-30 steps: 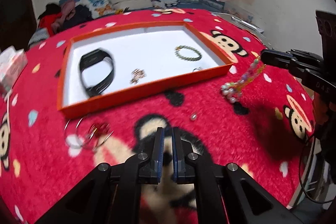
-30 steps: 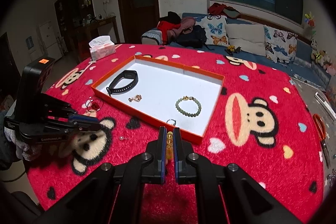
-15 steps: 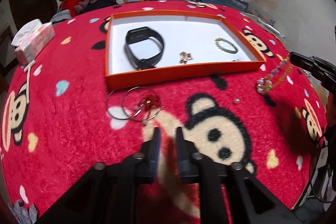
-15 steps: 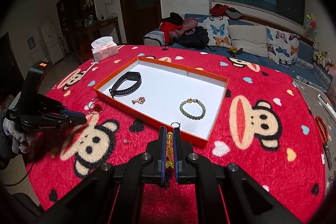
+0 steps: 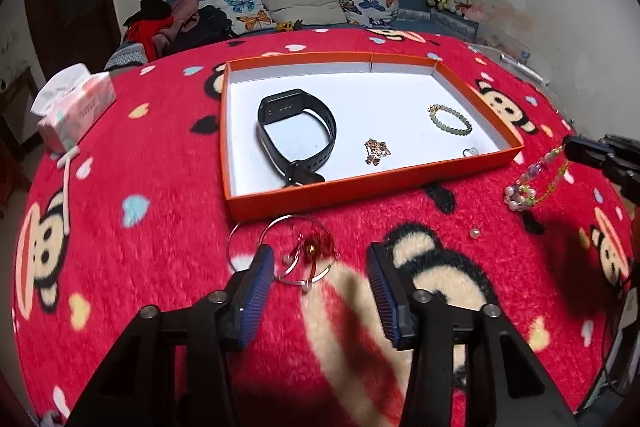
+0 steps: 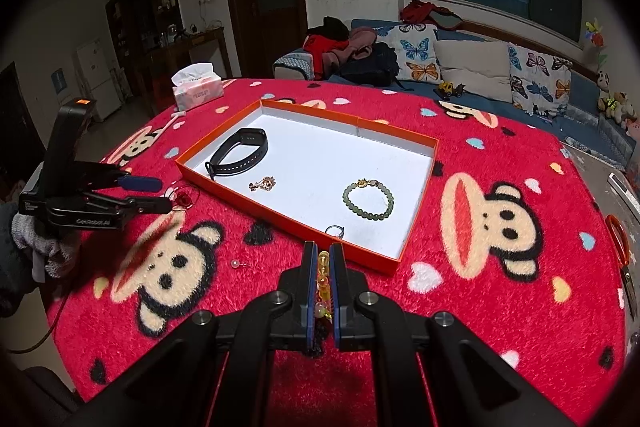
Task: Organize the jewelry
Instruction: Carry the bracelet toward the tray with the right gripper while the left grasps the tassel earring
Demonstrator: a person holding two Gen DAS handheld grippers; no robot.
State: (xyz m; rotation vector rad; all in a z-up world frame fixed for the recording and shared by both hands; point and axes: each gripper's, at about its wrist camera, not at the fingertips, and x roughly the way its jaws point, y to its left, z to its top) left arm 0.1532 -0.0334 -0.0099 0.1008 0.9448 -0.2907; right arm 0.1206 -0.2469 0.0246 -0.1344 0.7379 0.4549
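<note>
My left gripper (image 5: 320, 263) hovers low over the red cloth with its jaws opening. A pair of silver hoops with a red ornament (image 5: 298, 251) lies just ahead, between the fingertips and untouched. In the right wrist view the left gripper (image 6: 162, 193) is at the hoops (image 6: 182, 199). My right gripper (image 6: 324, 255) is shut on a colourful beaded bracelet (image 6: 323, 279), which dangles from it (image 5: 532, 183). The orange tray (image 5: 360, 183) holds a black watch band (image 5: 332, 135), a gold ornament (image 5: 376, 151), a green bead bracelet (image 5: 468, 129) and a ring (image 5: 471, 151).
A pearl stud (image 5: 474, 233) lies loose on the monkey-print cloth, right of the hoops. A tissue box (image 5: 76, 107) stands at the table's far left edge. Orange-handled scissors (image 6: 618, 239) lie at the right edge. A sofa with cushions lies beyond the table.
My left gripper has moved left across the cloth to the hoops, and its jaws have gone from shut to apart. The right gripper has kept still with the bracelet.
</note>
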